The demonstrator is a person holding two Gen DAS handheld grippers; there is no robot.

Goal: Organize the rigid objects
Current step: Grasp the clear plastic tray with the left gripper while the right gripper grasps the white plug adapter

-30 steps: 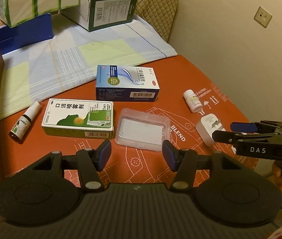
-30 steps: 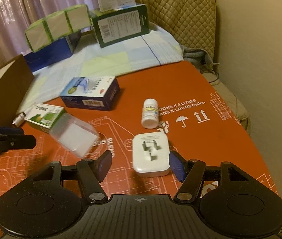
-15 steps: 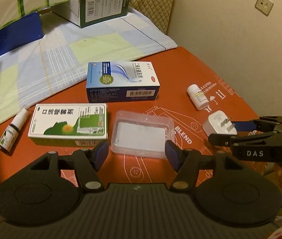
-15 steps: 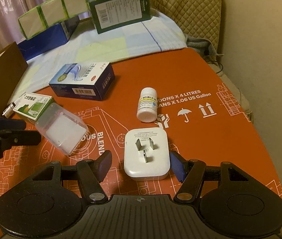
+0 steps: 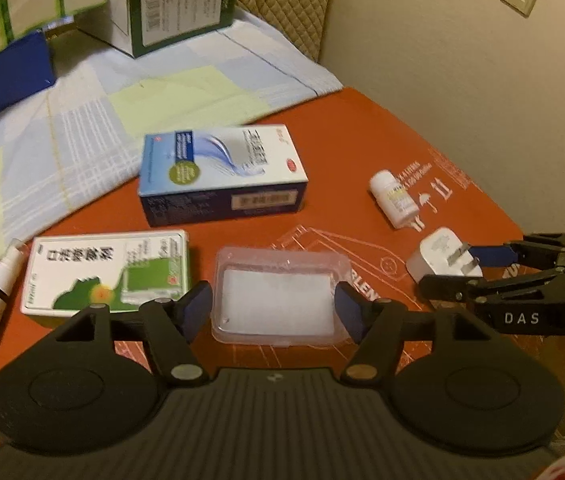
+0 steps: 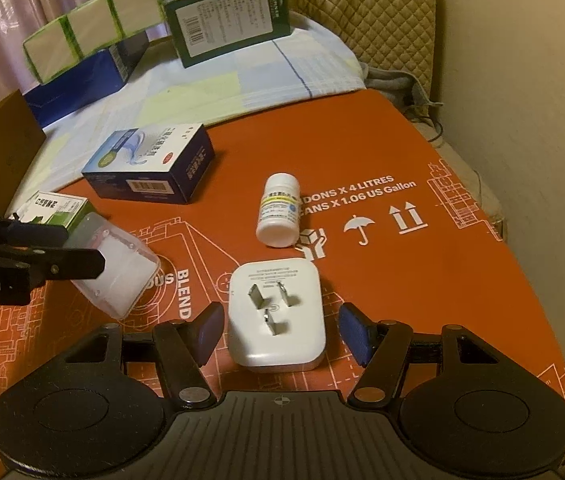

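Right wrist view: white plug adapter point(image 6: 276, 316) flat on orange cardboard point(image 6: 462, 280), prongs up, between spread right gripper point(image 6: 278, 332) pads | likely light, stiff, slick; best pinched across rounded sides | left gripper point(image 5: 272, 310) spread around clear plastic case point(image 5: 278, 300), probably thin, crushable | glossy pill bottle point(image 6: 278, 216) beyond.

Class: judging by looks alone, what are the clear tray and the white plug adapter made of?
Clear tray: seemingly thin moulded plastic, glossy; it is see-through with a rounded rim.
White plug adapter: apparently hard plastic, smooth with a slight sheen; its three prongs look like bare metal, grey and reflective.
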